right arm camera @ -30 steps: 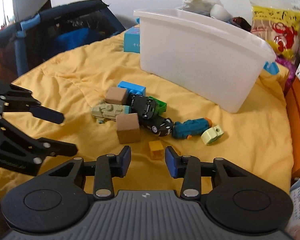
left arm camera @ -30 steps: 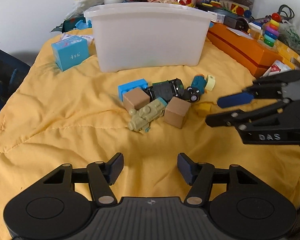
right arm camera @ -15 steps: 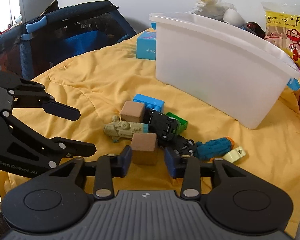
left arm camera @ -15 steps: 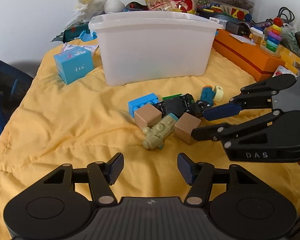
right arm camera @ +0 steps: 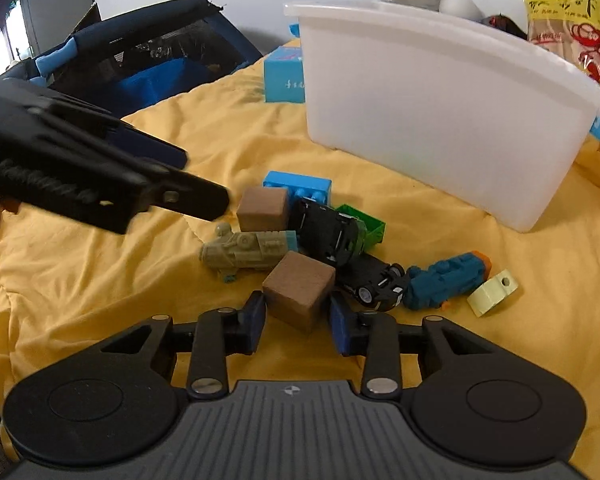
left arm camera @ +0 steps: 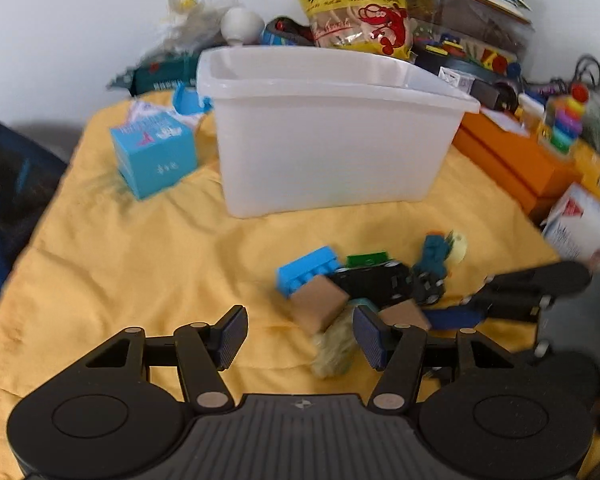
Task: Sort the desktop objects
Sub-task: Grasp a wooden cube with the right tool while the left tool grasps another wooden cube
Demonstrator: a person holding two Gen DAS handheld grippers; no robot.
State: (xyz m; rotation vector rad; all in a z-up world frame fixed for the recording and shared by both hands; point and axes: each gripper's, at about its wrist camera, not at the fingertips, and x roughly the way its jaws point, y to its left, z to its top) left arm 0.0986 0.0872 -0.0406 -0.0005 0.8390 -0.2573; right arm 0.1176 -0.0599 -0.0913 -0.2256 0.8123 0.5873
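I had the right hand-held gripper (right arm camera: pixel 298 318) part-open, its pads either side of a brown cube (right arm camera: pixel 300 287) but not visibly clamping it. My left hand-held gripper (left arm camera: pixel 300 334) hung wide open and empty, short of the toy pile. I judged the next move to be closing, lifting and carrying the cube ahead to the white bin (right arm camera: pixel 440 120).

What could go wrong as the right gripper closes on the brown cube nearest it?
1. The brown cube touches the tan toy vehicle and black car; lifting may drag them.
2. The right gripper fingers straddle only its near corner, so it could twist out.
3. The left gripper hovers close, risking collision.
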